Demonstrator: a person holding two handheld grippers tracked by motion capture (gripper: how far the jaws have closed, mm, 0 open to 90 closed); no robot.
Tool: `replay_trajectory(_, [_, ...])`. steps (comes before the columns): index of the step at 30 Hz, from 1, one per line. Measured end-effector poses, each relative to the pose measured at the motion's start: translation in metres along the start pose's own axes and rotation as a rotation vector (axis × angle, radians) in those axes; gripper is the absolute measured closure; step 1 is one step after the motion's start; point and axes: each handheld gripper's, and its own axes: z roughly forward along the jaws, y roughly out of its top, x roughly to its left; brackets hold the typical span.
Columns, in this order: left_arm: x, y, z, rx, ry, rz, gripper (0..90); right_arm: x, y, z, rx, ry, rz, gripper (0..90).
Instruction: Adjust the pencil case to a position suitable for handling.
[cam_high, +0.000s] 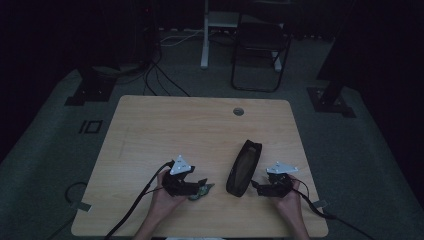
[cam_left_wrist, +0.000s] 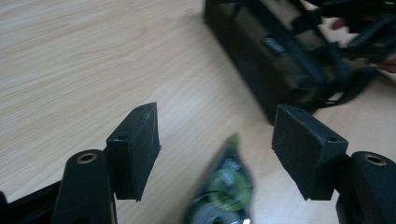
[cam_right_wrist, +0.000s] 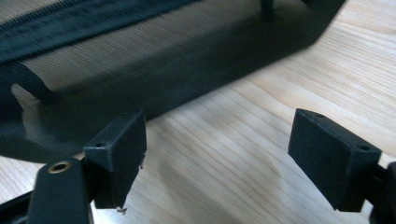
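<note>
A long black mesh pouch (cam_high: 244, 167) with a zip lies on the wooden table (cam_high: 200, 125), right of centre. A small green and black object (cam_high: 202, 191) rests on the table just left of it. My left gripper (cam_high: 204, 184) is open over the green object (cam_left_wrist: 224, 186), which sits low between the jaws, blurred; the pouch (cam_left_wrist: 271, 56) lies beyond it. My right gripper (cam_high: 255, 186) is open beside the pouch's near right end. In the right gripper view the open gripper (cam_right_wrist: 217, 149) faces the pouch's mesh side (cam_right_wrist: 140, 56), with bare wood between the jaws.
A round cable hole (cam_high: 238, 111) sits near the table's far edge. Behind the table, on grey carpet, stand a black chair (cam_high: 260, 45), a white post (cam_high: 204, 35) and dark stands, with cables on the floor. The room is dim.
</note>
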Motion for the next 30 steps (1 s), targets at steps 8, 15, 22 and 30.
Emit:
replay_trajectory(8, [-0.017,0.002,0.012,0.029,-0.025,0.061,30.7,0.011,0.011,0.010,-0.005,0.017,-0.025,16.2])
replay_trajectory(15, [-0.018,0.004,0.032,0.072,0.041,0.106,30.3,0.017,0.025,0.021,-0.025,-0.016,-0.035,15.0])
replay_trajectory(22, [-0.014,0.008,0.050,0.082,0.109,0.108,31.8,0.007,0.025,0.013,-0.036,-0.050,-0.023,14.3])
replay_trajectory(30, [-0.001,0.012,0.046,0.046,0.103,0.052,33.3,-0.028,0.037,-0.002,-0.088,-0.125,0.030,32.9])
